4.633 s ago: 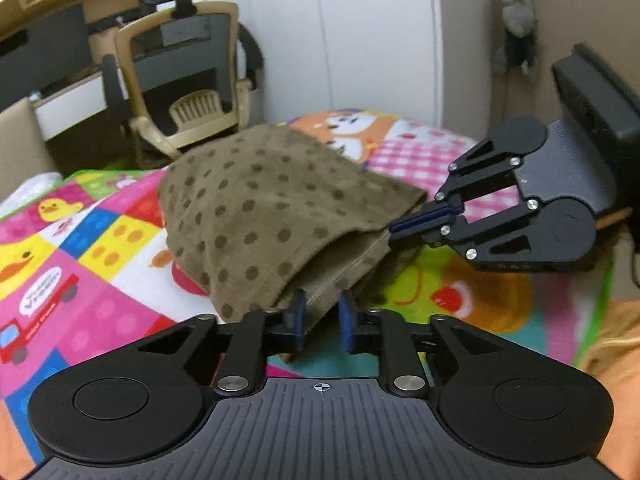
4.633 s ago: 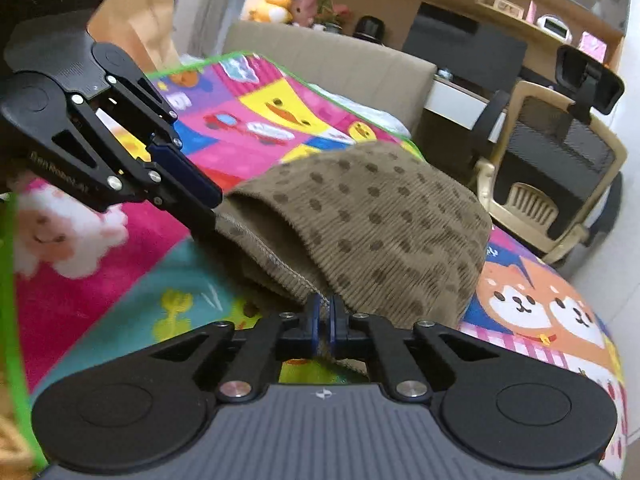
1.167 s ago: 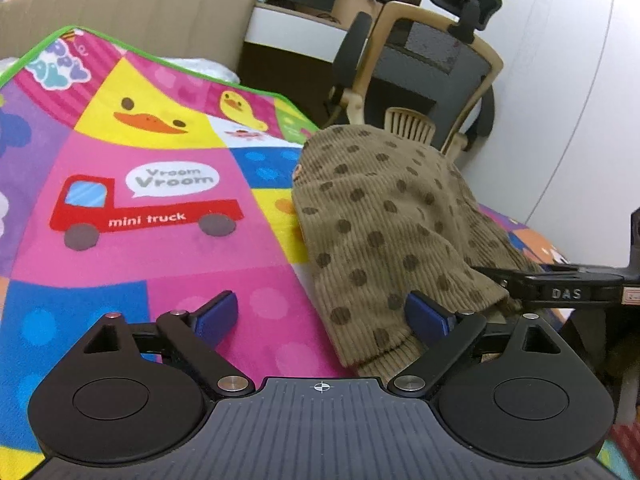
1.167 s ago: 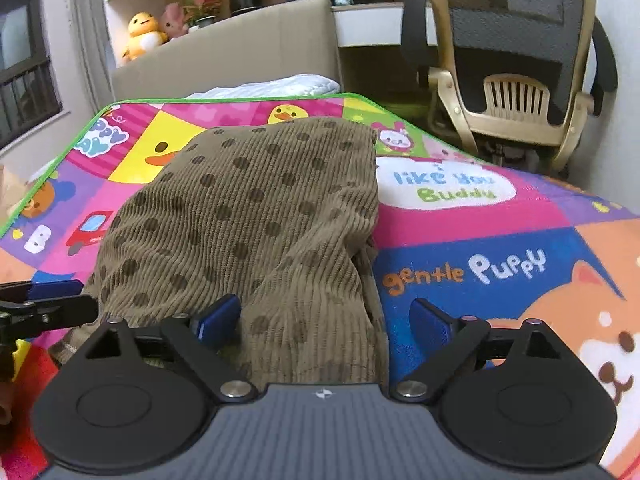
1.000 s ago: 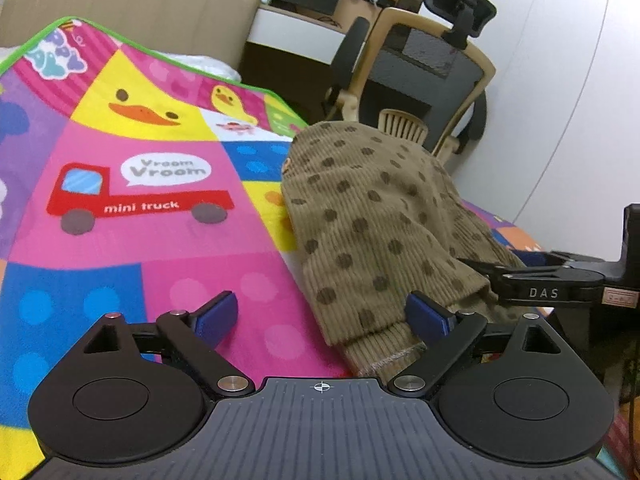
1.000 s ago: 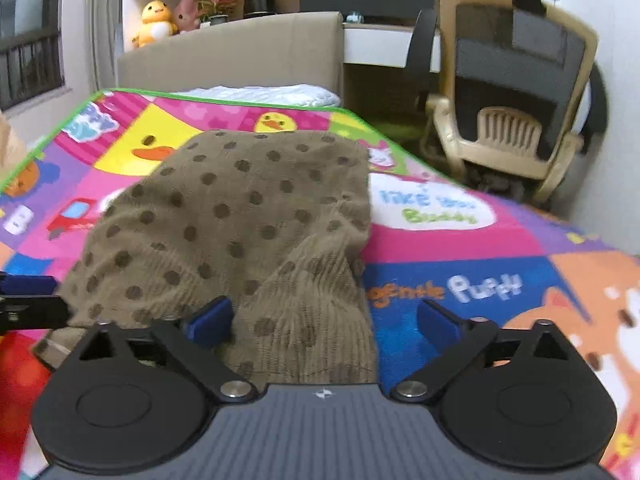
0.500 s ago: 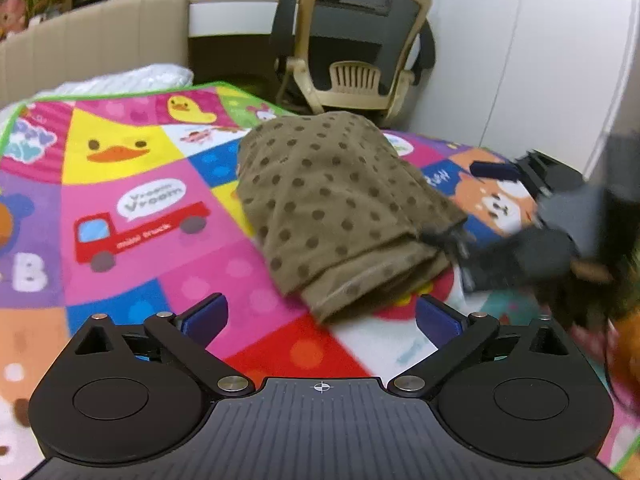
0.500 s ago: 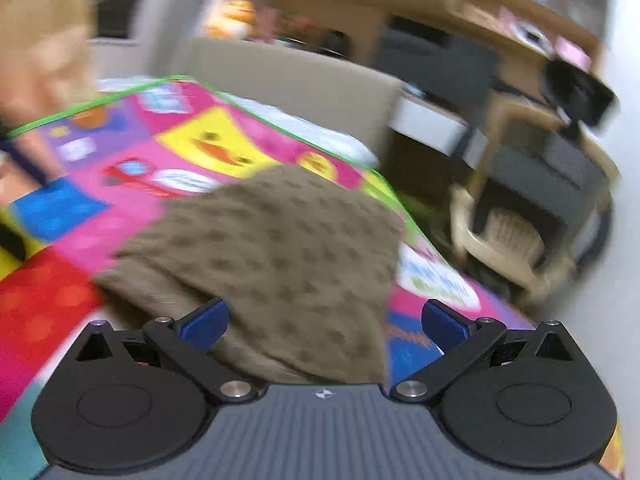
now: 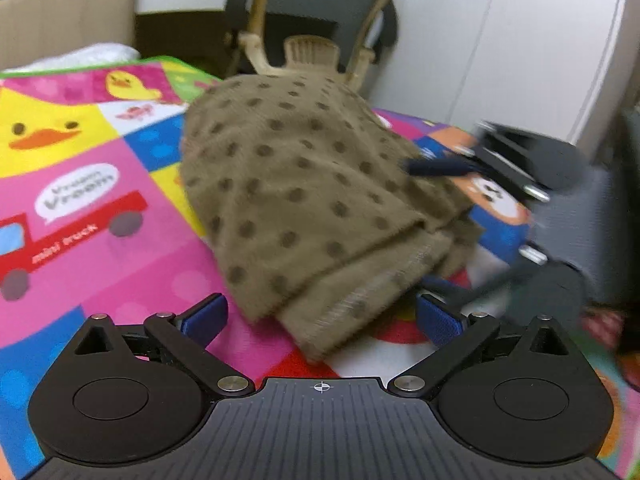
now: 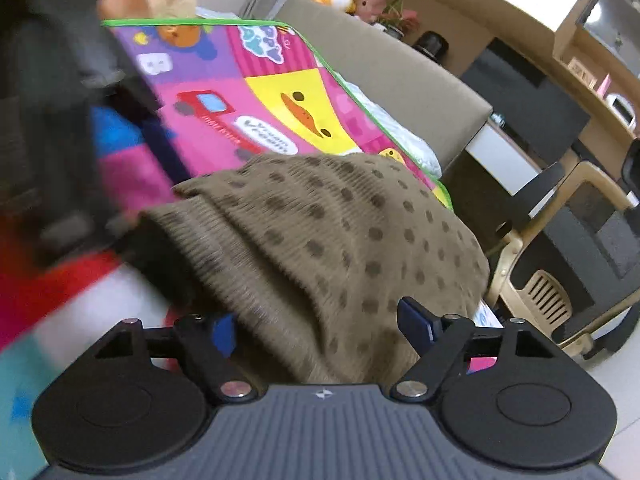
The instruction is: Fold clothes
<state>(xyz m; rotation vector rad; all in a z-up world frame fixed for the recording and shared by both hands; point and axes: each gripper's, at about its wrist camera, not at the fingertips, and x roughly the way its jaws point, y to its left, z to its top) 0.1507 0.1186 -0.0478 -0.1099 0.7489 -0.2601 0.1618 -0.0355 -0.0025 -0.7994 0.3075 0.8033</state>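
One brown dotted garment (image 9: 304, 200) is lying folded in a thick bundle on the colourful play mat (image 9: 80, 184), its hemmed open edges turned toward the near side. The left tool (image 9: 320, 316) is hanging just short of that hem with its jaws spread wide and nothing between them. The right tool (image 10: 320, 326) is also gaping open, its blue pads (image 10: 414, 322) sitting either side of the bundle's near corner without pinching it; in the left view it is showing as a blur beside the cloth. The fabric is looking like ribbed corduroy: soft, light and limp, thick enough to hold a crease yet likely to slump and slide apart if lifted by a single layer. I would judge the stitched hem or a corner, with all layers taken together, to be the best hold. I am counting one garment, two tools, one mat and one office chair (image 9: 308, 20) behind.
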